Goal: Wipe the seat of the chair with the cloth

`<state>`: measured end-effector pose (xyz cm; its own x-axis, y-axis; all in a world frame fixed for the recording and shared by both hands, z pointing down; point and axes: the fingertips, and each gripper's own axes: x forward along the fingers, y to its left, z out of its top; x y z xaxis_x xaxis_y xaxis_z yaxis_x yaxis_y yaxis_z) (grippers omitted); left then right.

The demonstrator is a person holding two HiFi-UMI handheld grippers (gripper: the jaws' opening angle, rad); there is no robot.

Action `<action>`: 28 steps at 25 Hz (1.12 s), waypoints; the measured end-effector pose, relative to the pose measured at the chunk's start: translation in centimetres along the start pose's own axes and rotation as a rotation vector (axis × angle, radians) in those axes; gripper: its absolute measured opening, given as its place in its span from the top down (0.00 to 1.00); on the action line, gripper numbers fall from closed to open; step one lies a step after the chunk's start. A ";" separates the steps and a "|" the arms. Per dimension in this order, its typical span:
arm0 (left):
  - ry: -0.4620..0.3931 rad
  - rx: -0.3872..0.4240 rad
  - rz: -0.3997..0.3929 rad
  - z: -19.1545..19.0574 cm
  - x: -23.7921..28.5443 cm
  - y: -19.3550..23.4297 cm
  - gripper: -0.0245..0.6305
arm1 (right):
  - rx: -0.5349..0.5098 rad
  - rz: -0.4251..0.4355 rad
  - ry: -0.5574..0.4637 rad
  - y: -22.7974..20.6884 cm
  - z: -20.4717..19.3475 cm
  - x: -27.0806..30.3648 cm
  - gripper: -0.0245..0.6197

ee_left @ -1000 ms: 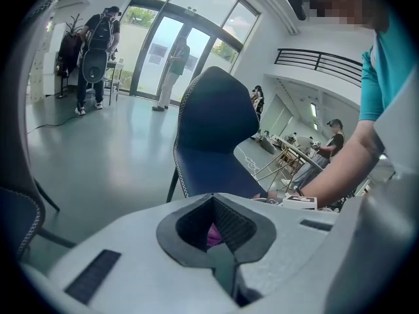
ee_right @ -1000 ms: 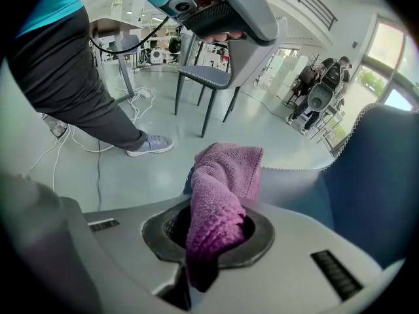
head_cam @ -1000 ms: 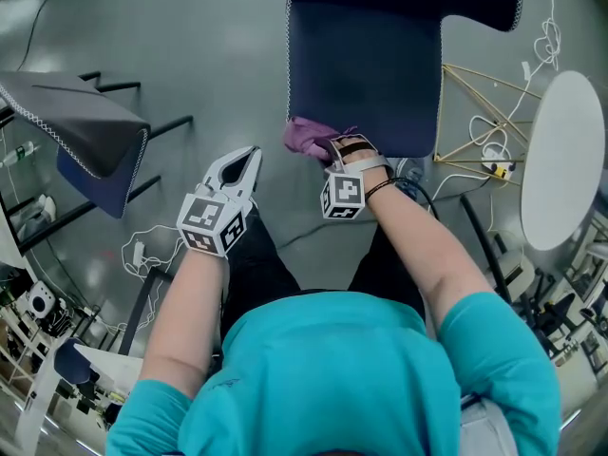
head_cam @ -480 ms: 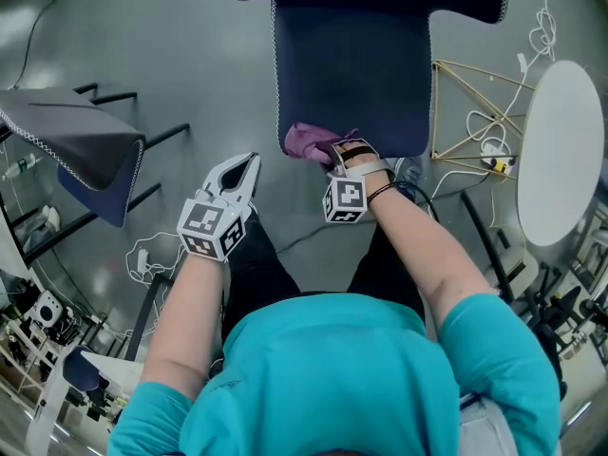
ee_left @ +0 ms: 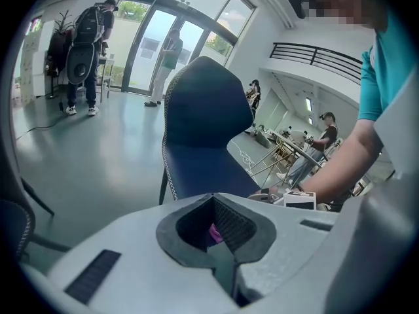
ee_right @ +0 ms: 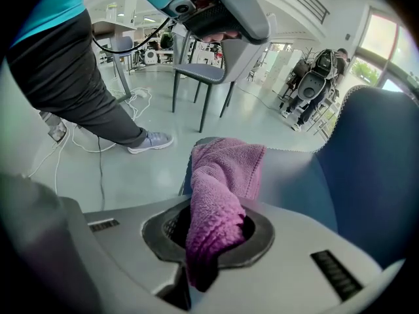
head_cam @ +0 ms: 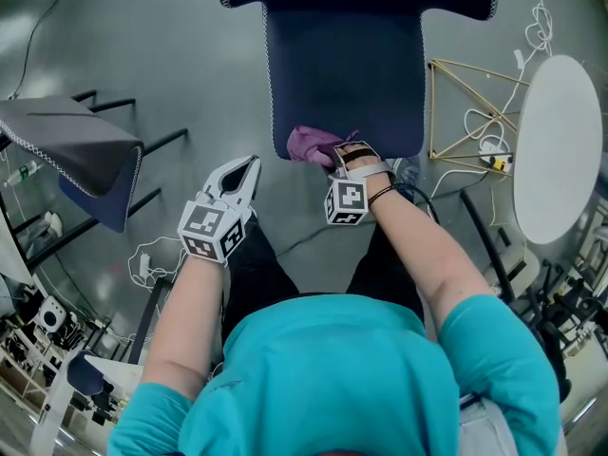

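The dark blue chair seat [head_cam: 347, 74] lies ahead of me, with its backrest at the top of the head view. A purple cloth [head_cam: 312, 145] rests on the seat's front edge, near the left corner. My right gripper [head_cam: 334, 157] is shut on the cloth [ee_right: 219, 188], which bunches out between its jaws over the seat [ee_right: 308, 175]. My left gripper [head_cam: 242, 171] hovers over the floor left of the seat, shut and holding nothing. In the left gripper view the left gripper [ee_left: 216, 226] points at the chair [ee_left: 200, 165].
A second dark chair [head_cam: 85, 145] stands at the left. On the right are a white round table [head_cam: 556, 150] and a yellow wire frame [head_cam: 470, 112]. Cables [head_cam: 142, 259] trail on the grey floor. People [ee_left: 85, 44] stand far off by the glass doors.
The cloth and my right gripper now sit a little further in from the seat's left corner along the front edge. The left gripper has barely moved.
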<state>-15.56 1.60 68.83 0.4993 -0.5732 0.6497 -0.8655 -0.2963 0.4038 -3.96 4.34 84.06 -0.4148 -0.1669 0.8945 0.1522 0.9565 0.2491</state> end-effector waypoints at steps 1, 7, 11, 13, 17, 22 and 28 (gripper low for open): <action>0.002 0.000 0.000 0.0 0.0 0.0 0.96 | 0.002 0.000 0.002 0.1 -0.2 -0.1 0.88; 0.010 0.007 -0.011 0.0 0.5 -0.6 0.96 | 0.013 -0.001 0.014 0.1 -1.7 -0.6 0.88; 0.016 0.013 -0.023 -0.1 0.9 -1.3 0.96 | 0.027 -0.006 0.025 0.1 -2.6 -0.9 0.88; 0.018 0.016 -0.027 0.0 1.0 -1.7 0.96 | 0.033 -0.006 0.030 0.1 -3.3 -1.2 0.88; 0.020 0.021 -0.032 0.2 1.3 -2.3 0.96 | 0.049 -0.013 0.044 0.1 -4.7 -1.8 0.88; 0.025 0.030 -0.047 0.1 1.7 -3.2 0.96 | 0.066 -0.023 0.063 0.1 -6.4 -2.5 0.88; 0.030 0.035 -0.056 -0.3 1.9 -3.8 0.96 | 0.083 -0.028 0.083 0.3 -8.0 -2.9 0.88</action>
<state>-11.29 1.90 68.74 0.5475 -0.5320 0.6459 -0.8368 -0.3544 0.4174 4.50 3.16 84.48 -0.3415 -0.2101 0.9161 0.0657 0.9670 0.2462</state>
